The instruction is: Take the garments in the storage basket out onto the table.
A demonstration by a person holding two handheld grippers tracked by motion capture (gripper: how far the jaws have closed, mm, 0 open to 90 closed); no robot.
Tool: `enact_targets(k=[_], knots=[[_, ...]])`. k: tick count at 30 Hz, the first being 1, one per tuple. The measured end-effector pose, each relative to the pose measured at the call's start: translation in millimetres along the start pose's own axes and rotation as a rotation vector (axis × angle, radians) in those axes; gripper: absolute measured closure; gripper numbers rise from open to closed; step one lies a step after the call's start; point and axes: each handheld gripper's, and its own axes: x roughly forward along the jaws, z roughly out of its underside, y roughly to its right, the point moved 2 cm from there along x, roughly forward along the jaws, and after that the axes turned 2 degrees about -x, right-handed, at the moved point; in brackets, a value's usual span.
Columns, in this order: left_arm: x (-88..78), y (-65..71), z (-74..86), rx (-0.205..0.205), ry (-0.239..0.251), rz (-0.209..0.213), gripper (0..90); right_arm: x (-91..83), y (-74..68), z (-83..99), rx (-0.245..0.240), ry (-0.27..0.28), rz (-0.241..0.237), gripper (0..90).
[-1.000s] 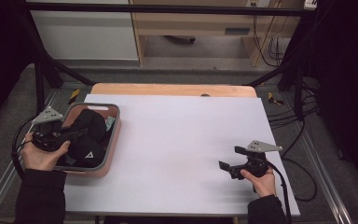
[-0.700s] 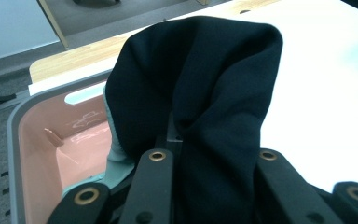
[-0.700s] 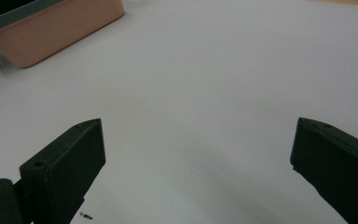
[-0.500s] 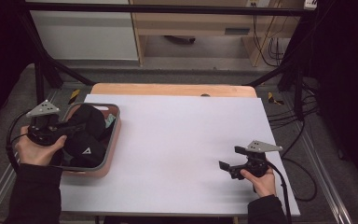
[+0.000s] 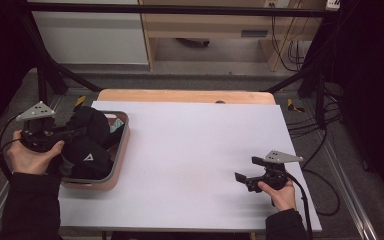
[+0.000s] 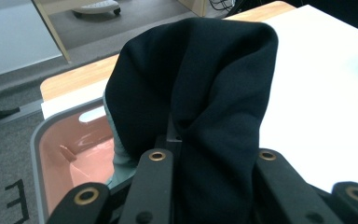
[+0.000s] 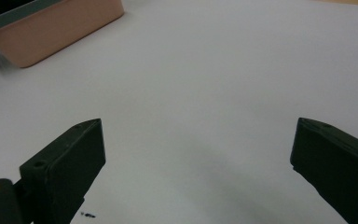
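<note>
A black garment (image 5: 87, 140) with a small white triangle mark bulges out of a pink bin (image 5: 121, 150) at the table's left. My left gripper (image 5: 72, 132) is shut on a fold of that black cloth (image 6: 205, 98), which rises bunched between its jaws, over the bin (image 6: 70, 149). A bit of pale green fabric (image 6: 119, 161) shows under the black cloth. My right gripper (image 5: 242, 170) rests low on the white tabletop (image 5: 200, 150) at the front right, open wide with nothing between its fingers (image 7: 63, 163).
The pink bin (image 7: 51, 23) lies far off across the white surface from the right gripper. A wooden board edge (image 5: 185, 96) runs along the table's far side. Black frame posts and cables (image 5: 325, 115) stand around the table.
My left gripper has risen a little with the black cloth, lifting the fold higher above the bin. The right gripper has stayed where it was.
</note>
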Motion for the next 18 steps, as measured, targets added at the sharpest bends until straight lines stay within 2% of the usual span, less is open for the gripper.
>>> enact_targets(k=[18], knots=[[-13.6,5.2,-20.4,0.035,0.034,-0.002,76.6,0.6,0.0,0.2,0.000,-0.001,0.001,3.3]])
